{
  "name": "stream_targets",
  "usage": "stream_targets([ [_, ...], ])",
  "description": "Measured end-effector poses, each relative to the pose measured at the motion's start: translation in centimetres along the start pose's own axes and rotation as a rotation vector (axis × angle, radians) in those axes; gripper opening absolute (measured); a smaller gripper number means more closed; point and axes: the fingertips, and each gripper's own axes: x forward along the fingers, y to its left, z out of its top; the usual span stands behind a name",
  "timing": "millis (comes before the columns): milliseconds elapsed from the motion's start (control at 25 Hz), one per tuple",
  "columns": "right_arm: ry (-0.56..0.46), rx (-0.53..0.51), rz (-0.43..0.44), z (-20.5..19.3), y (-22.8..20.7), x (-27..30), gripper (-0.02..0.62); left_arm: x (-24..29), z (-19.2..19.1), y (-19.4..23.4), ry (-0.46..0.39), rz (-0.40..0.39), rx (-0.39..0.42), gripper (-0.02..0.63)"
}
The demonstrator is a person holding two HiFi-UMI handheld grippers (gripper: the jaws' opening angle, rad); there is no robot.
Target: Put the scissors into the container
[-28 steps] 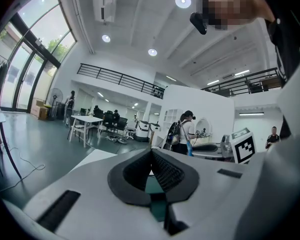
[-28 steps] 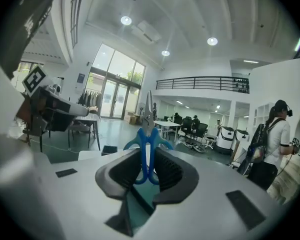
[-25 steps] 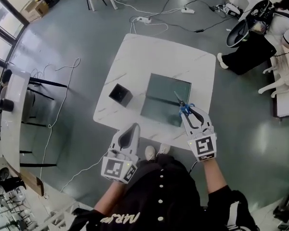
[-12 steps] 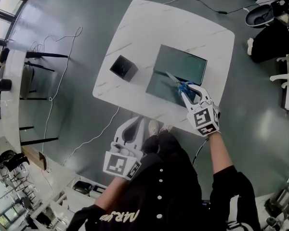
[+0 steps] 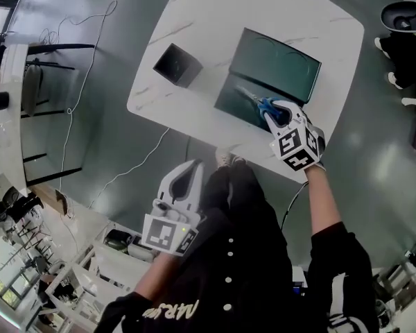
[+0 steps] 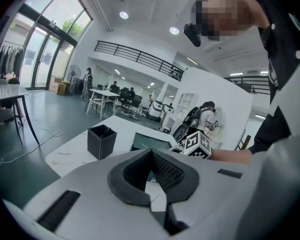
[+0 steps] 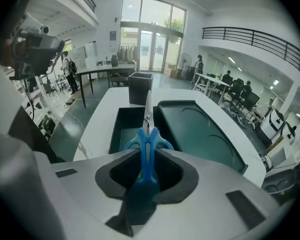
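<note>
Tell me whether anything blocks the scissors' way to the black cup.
Nothing visible does. The right gripper holds the scissors above the green tray; only bare table lies between the tray and the open cup.

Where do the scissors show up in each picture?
Head view: scissors right of centre, held in the right gripper, over the dark tray.
Left gripper view: not made out.
Right gripper view: scissors at centre, blue handles between the jaws, blades pointing away.
Shared landmark: the black box, seen in all three views.
</note>
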Motion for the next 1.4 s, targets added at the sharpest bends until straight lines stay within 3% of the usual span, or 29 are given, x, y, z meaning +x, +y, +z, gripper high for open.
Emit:
stream_targets([
  [680,0.313,-0.22,0.069,-3.6,0.5,4.3,0.098,-0.8,-4.8,1.6,0.075,0.109,-0.07,0.026],
  [1000,0.363,-0.248,0.111,-4.5,0.9,5.5,0.098,-0.8,-5.3,2.2,0.081,0.141,-0.089,0.026],
  [1400,0.374,-0.21,0.147,-4.7,0.9,6.1,0.101,-0.4,-5.6,2.2,0.077,0.148,-0.093,0.026],
])
